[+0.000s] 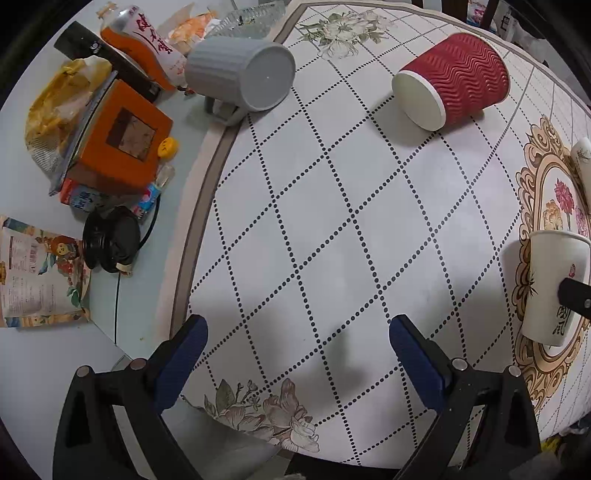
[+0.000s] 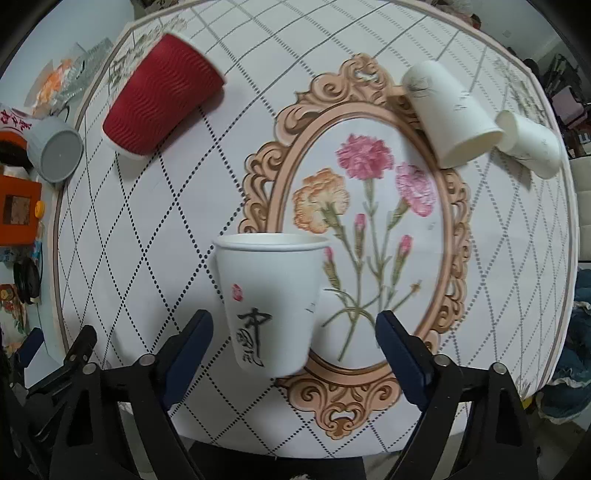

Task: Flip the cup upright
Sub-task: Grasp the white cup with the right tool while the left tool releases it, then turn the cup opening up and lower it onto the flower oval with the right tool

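Observation:
A white paper cup with black calligraphy [image 2: 269, 306] stands upright on the flowered tablecloth [image 2: 147, 221], between the fingers of my open right gripper [image 2: 293, 338], which do not touch it. It also shows at the right edge of the left wrist view [image 1: 554, 284]. A red ribbed paper cup [image 1: 454, 81] lies on its side further back, also in the right wrist view [image 2: 159, 99]. A grey ribbed mug [image 1: 240, 74] lies on its side at the cloth's left edge. My left gripper [image 1: 295, 343] is open and empty above bare cloth.
Two more white paper cups [image 2: 450, 114] [image 2: 528, 144] lie on their sides at the far right. Left of the cloth are an orange box [image 1: 122, 144], a bottle [image 1: 147, 44], a black cable reel [image 1: 110, 240], a printed packet [image 1: 37, 273] and a glass dish [image 1: 251, 18].

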Available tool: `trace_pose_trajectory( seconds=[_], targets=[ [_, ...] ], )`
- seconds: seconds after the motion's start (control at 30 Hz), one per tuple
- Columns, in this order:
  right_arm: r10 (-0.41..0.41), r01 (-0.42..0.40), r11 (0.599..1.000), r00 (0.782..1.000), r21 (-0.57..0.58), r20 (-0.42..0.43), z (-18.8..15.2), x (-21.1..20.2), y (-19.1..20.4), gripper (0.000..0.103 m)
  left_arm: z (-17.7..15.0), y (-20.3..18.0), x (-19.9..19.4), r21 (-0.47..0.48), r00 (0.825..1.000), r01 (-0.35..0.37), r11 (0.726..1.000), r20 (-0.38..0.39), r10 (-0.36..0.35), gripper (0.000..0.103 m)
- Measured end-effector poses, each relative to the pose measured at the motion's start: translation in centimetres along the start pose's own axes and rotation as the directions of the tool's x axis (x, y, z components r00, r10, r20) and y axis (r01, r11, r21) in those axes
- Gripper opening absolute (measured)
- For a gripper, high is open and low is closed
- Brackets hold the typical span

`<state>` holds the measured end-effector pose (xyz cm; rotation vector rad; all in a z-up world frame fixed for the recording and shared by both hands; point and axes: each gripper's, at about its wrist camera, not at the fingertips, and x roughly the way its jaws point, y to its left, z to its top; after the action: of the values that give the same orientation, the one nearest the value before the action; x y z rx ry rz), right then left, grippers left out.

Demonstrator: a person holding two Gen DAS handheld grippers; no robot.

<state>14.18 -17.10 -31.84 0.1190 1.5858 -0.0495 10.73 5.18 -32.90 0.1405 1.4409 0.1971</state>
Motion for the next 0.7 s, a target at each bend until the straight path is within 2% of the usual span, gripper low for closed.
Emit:
trace_pose_trajectory(
  seconds=[0.2, 0.27, 0.53, 0.7],
  targets=[
    [0.008, -0.009, 1.000, 0.999, -0.014, -0.048, 0.4, 1.6, 0.9, 0.072, 0.7, -0.4, 0.2, 0.016, 1.000, 0.007, 1.000, -0.004, -0.007, 0.101],
    [0.004, -0.005, 1.000, 0.998, -0.019, -0.063, 0.6, 2.3, 1.1, 0.062, 1.0, -0.5, 0.2, 0.023, 1.000, 0.007, 1.000, -0.006, -0.007, 0.101],
    [-0.004, 0.004, 1.000, 0.999, -0.009, -0.044, 0.7, 2.7, 2.0, 0.061, 1.2, -1.0, 0.7, 0.046, 1.000, 0.017, 0.999, -0.026, -0.016, 0.101],
    [0.041, -0.042, 0.999, 0.999, 0.030, 0.016, 0.7, 1.2, 1.3, 0.060, 1.7, -1.1, 1.0, 0.027, 0.994, 0.062, 0.998, -0.090, -0.060, 0.101]
  ],
)
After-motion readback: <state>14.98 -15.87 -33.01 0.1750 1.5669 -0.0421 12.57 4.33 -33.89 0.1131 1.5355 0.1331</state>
